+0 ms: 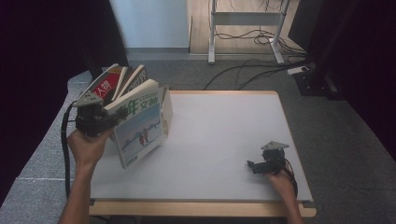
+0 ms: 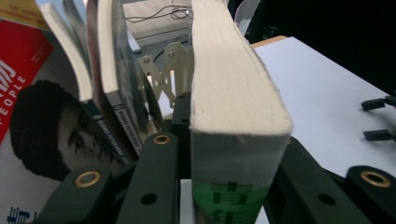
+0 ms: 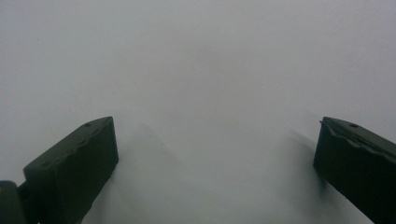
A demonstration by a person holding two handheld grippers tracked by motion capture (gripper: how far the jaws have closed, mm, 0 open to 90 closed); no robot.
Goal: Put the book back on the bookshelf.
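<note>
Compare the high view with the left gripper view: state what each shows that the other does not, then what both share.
High view alone: the green book's front cover with its snowy picture, the person's left hand under the left tongs, the right hand, the floor cables.

Left gripper view alone: the green book's page edge close up, pressed between the jaws, and a face on the red magazine.

Both: the green book, the red magazine, the white table, the right tongs.

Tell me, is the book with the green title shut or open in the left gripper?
Shut. The green-titled book shows its whole front cover, and its page block sits closed between the left gripper jaws, tilted above the table.
</note>
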